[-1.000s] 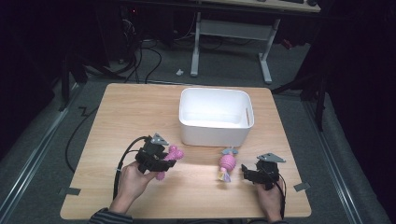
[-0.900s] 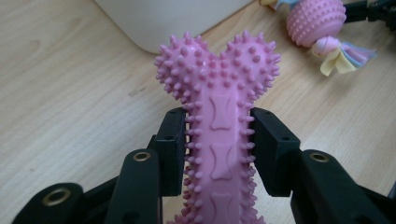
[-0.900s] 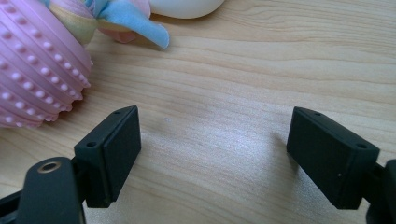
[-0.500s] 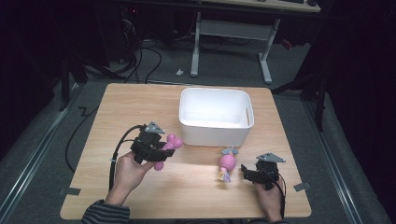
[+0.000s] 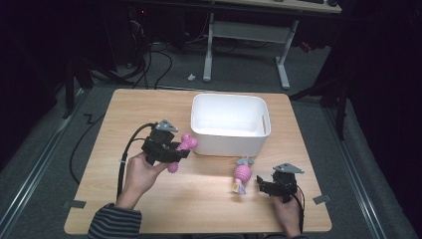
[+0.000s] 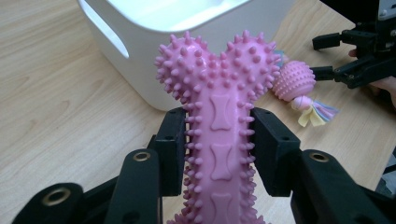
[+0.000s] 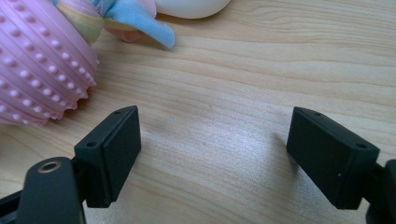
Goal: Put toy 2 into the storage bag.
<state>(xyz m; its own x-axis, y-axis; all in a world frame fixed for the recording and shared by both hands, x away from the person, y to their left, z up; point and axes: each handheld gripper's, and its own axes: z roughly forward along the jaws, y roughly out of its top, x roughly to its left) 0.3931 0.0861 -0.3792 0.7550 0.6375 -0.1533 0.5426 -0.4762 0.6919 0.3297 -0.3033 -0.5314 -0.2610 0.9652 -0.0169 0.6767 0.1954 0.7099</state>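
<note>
A pink spiky bone toy [image 6: 219, 107] is clamped by its shaft between the pads of my left gripper [image 6: 217, 149]. In the high view that left gripper [image 5: 180, 152] holds the bone toy [image 5: 186, 144] above the table, just left of the white bin [image 5: 230, 124]. A pink ribbed ball toy with a frayed rope tail [image 5: 242, 174] lies on the wood in front of the bin. My right gripper [image 5: 260, 185] rests low beside it, open, with bare wood between its pads. The ball toy [image 7: 37, 65] sits just outside its left pad [image 7: 114, 149].
The white bin [image 6: 154, 42] has a handle slot in its side and nothing shows inside it. The wooden table [image 5: 149, 199] ends close behind both hands. Cables [image 5: 124, 159] trail off the left edge. A desk frame [image 5: 244, 35] stands beyond the table.
My left gripper has lifted the bone toy off the table and carried it up and toward the bin. The right gripper and the ball toy have stayed put.
</note>
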